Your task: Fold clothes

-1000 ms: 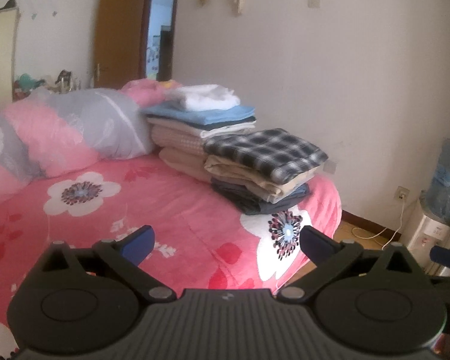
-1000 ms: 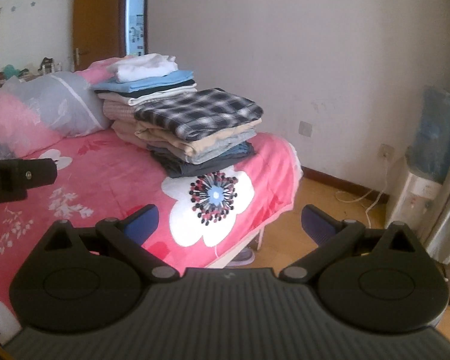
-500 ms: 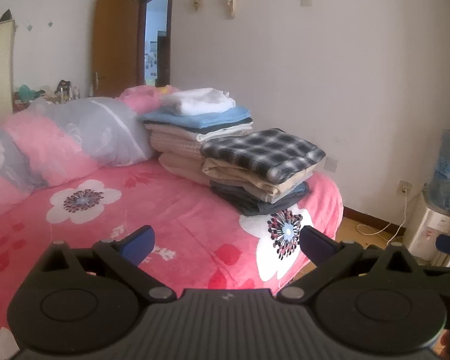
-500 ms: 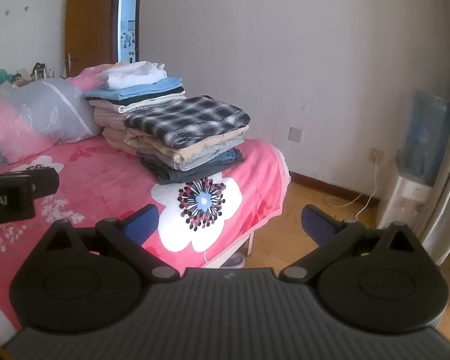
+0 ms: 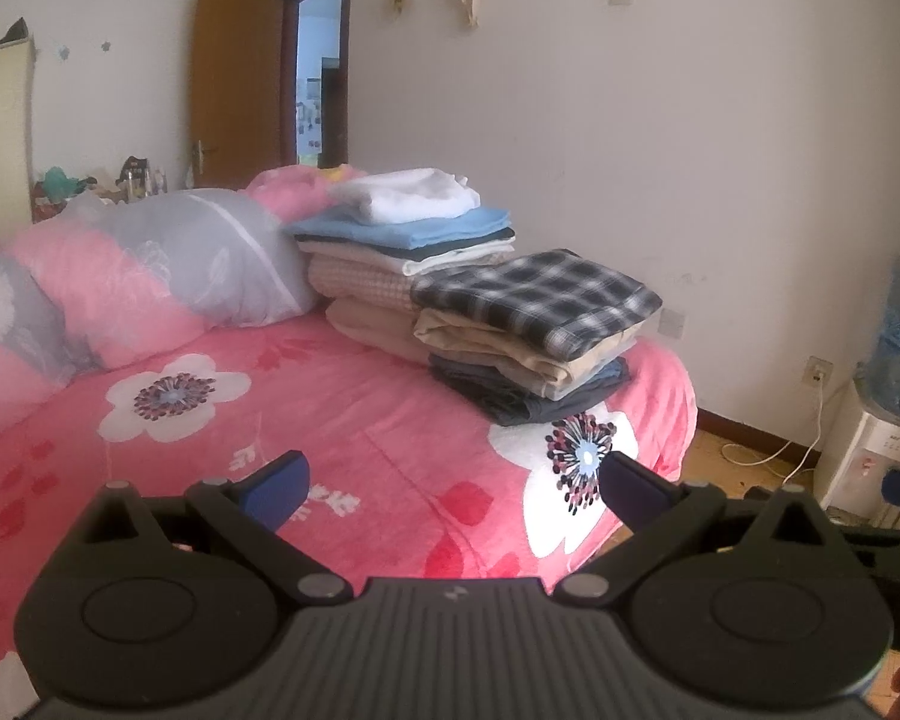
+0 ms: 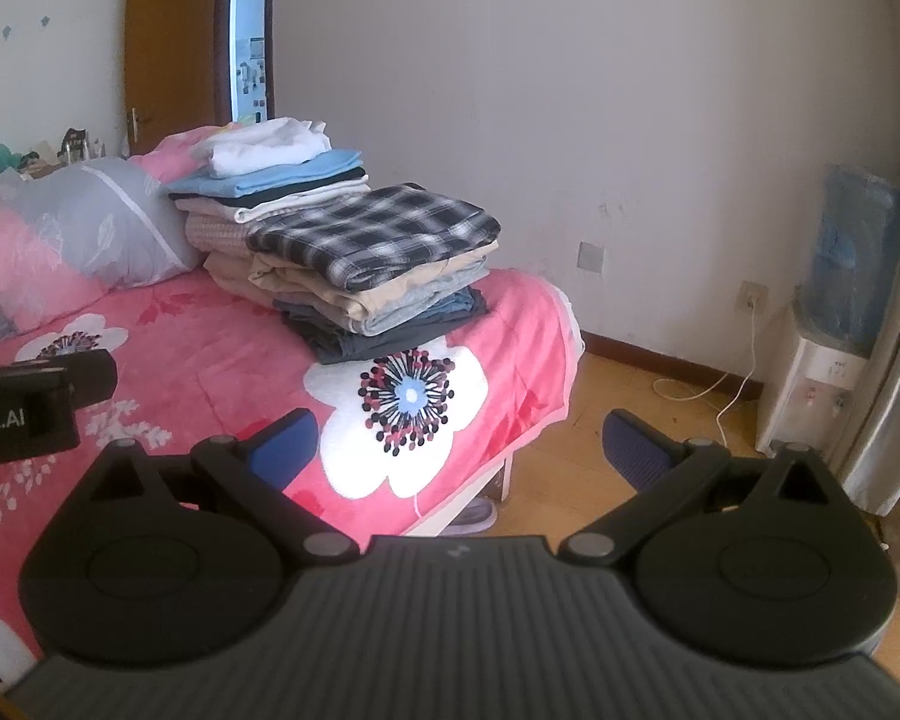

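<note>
Two stacks of folded clothes rest on the pink flowered bed (image 5: 342, 420). The nearer stack is topped by a black-and-white plaid shirt (image 5: 540, 297) (image 6: 378, 234); the farther one carries a white garment (image 5: 408, 201) on a light blue piece (image 5: 402, 231). My left gripper (image 5: 450, 480) hovers open over the bedspread, well short of the stacks, holding nothing. My right gripper (image 6: 456, 444) is open and empty too, above the bed's right corner and the floor. The left gripper's body (image 6: 30, 408) shows at the left edge of the right wrist view.
Pink and grey pillows (image 5: 168, 276) lie at the head of the bed. A water dispenser (image 6: 834, 324) stands by the wall on the right, its cable (image 6: 720, 384) on the wooden floor. A brown door (image 5: 240, 78) stands open at the back.
Both grippers have drawn back and risen slightly, so the clothes stacks sit a little farther off and more of the floor shows. Both stay open.
</note>
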A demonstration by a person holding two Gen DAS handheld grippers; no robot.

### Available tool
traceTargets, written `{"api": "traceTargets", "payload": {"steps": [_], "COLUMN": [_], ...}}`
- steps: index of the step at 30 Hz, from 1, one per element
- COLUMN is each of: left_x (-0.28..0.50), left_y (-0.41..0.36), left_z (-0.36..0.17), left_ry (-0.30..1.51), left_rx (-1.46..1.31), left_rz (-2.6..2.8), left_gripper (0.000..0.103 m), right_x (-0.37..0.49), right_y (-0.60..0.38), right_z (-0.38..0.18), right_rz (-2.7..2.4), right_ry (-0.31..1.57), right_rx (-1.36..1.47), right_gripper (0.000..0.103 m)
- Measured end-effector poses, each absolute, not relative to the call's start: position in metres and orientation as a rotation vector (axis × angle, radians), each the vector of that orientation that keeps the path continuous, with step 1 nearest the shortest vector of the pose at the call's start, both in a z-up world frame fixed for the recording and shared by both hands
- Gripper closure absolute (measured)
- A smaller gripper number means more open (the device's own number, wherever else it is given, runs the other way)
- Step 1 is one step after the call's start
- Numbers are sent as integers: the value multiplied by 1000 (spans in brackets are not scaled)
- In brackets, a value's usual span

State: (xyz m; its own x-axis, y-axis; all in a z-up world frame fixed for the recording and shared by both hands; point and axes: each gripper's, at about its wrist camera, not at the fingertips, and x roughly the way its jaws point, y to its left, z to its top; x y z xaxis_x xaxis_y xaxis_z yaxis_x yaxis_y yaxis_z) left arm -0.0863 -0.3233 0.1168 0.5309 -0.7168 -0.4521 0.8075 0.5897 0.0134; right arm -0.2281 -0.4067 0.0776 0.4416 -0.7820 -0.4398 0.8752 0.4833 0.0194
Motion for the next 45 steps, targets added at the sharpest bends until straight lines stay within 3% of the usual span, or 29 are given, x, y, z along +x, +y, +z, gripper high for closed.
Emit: {"api": "traceTargets", "payload": {"steps": [36,45], "left_x": [-83,-55], "left_y": [-328,-344], "left_z": [111,105], "left_ry": [450,464], "left_rx": [237,248], "left_rz": [-948,-914], "left_gripper": [0,0], "right_x": [-222,-220], "right_y": [-410,-449], "right_z": [74,75], "right_rz": [-1042,-994], "right_ry": [426,352], "right_rx": [227,253], "right_gripper": [1,1]}}
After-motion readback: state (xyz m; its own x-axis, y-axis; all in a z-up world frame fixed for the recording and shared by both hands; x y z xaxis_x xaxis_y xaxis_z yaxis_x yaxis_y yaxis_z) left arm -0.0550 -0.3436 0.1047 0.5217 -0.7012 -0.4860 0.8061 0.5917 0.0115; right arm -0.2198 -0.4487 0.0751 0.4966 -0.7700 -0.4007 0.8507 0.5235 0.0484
